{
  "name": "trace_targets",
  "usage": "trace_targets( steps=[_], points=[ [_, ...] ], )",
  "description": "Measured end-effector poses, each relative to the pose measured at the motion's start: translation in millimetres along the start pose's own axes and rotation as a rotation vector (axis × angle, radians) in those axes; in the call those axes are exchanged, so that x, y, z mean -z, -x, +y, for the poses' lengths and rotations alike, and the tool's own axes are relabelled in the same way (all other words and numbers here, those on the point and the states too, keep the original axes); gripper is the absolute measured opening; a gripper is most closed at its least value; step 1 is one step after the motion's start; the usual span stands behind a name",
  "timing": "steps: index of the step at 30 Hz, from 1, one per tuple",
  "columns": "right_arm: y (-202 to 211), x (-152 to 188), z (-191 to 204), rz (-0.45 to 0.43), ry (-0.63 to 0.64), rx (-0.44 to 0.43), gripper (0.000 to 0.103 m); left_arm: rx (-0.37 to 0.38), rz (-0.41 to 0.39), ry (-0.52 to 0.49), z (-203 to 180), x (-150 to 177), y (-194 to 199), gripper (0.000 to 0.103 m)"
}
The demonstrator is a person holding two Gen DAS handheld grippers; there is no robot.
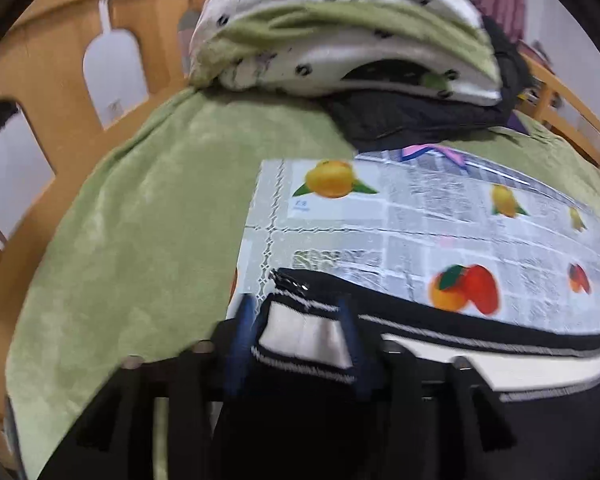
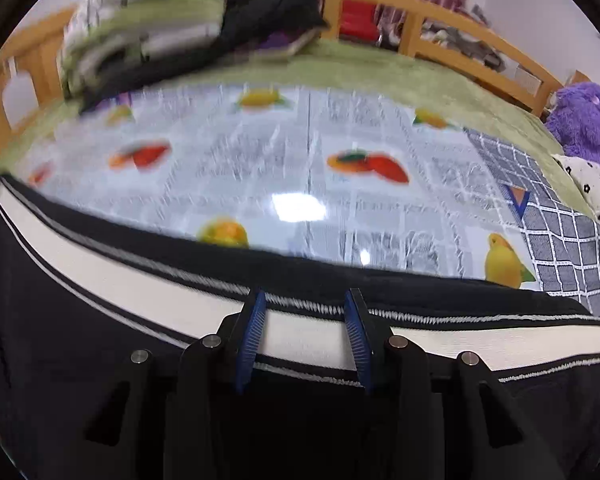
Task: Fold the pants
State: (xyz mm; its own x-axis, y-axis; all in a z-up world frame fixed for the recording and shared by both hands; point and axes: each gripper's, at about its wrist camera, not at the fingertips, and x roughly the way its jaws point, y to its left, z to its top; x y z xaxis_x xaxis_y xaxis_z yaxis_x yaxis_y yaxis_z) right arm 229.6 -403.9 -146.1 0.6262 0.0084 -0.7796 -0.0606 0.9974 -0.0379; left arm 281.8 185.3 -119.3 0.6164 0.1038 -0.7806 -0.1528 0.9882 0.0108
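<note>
Left wrist view shows the left claw (image 1: 300,320) with its blue fingers (image 1: 242,332) spread a little and a bunched end of the pants (image 1: 500,360) between them; whether they pinch that cloth I cannot tell, since the frame is blurred. Right wrist view shows the right claw (image 2: 304,320) spread, its fingers (image 2: 254,332) standing either side of the white side stripe and not squeezing it. The pants lie along the near edge of a fruit-print sheet (image 2: 300,168) spread over the green blanket (image 1: 140,220) on the bed, stripe edge facing away. The step looks like taking or carrying this long edge for a fold; to do it well, both claws should bite the same edge through all layers, stay level with each other and keep the cloth taut between them so the stripe lands straight. No containers show. A quilt pile (image 1: 340,40) and dark clothes (image 1: 420,120) sit at the far end, a purple plush (image 2: 584,120) to the right.
</note>
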Motion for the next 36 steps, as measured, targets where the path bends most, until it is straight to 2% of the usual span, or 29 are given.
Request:
trace_targets(
  steps=[1, 2, 4, 5, 7, 12, 15, 20, 21, 22, 24, 27, 28, 29, 30, 31, 33, 36],
  points=[
    [1, 1, 0, -0.008, -0.008, -0.011, 0.048, 0.003, -0.015, -0.009, -1, 4, 7, 0.066],
    [-6, 3, 2, 0.019, 0.002, -0.007, 0.048, 0.009, -0.026, -0.018, -2, 11, 14, 0.066],
    [-26, 8, 5, 0.092, 0.030, 0.013, 0.048, 0.011, 0.001, -0.037, -3, 18, 13, 0.067],
    [-26, 9, 5, 0.065, 0.028, 0.015, 0.048, 0.003, 0.021, -0.042, -2, 24, 13, 0.066],
    [-21, 5, 4, 0.090, 0.012, 0.018, 0.047, -0.007, 0.034, -0.022, 6, 33, 19, 0.066],
    [26, 7, 2, 0.031, -0.066, 0.016, 0.048, 0.067, -0.010, 0.110, 46, 73, 78, 0.066],
    [59, 16, 2, -0.021, -0.093, 0.059, 0.055, 0.103, 0.024, 0.156, 60, 104, 93, 0.066],
    [97, 42, -4, -0.030, -0.173, 0.093, 0.055, 0.192, 0.095, 0.262, 70, 145, 73, 0.065],
    [101, 46, -5, -0.032, -0.183, 0.104, 0.055, 0.211, 0.098, 0.288, 71, 149, 68, 0.061],
    [108, 52, -6, -0.031, -0.195, 0.110, 0.055, 0.226, 0.095, 0.318, 73, 151, 61, 0.060],
    [121, 60, -11, -0.013, -0.213, 0.115, 0.055, 0.206, 0.091, 0.364, 77, 151, 52, 0.060],
    [142, 70, -20, -0.012, -0.264, 0.133, 0.055, 0.190, 0.084, 0.503, 91, 151, 33, 0.060],
    [148, 73, -22, -0.014, -0.275, 0.138, 0.055, 0.205, 0.086, 0.546, 95, 150, 27, 0.058],
    [154, 75, -23, -0.013, -0.284, 0.148, 0.055, 0.209, 0.072, 0.575, 98, 148, 26, 0.045],
    [161, 77, -25, -0.013, -0.292, 0.163, 0.055, 0.184, 0.061, 0.575, 101, 146, 28, 0.028],
    [166, 79, -26, -0.013, -0.296, 0.173, 0.054, 0.220, 0.026, 0.554, 104, 141, 37, 0.019],
    [181, 82, -28, -0.023, -0.304, 0.202, 0.048, 0.267, -0.025, 0.584, 111, 143, 50, 0.017],
    [213, 91, -36, -0.060, -0.332, 0.219, 0.048, 0.195, 0.023, 0.505, 101, 146, 45, 0.021]
  ],
)
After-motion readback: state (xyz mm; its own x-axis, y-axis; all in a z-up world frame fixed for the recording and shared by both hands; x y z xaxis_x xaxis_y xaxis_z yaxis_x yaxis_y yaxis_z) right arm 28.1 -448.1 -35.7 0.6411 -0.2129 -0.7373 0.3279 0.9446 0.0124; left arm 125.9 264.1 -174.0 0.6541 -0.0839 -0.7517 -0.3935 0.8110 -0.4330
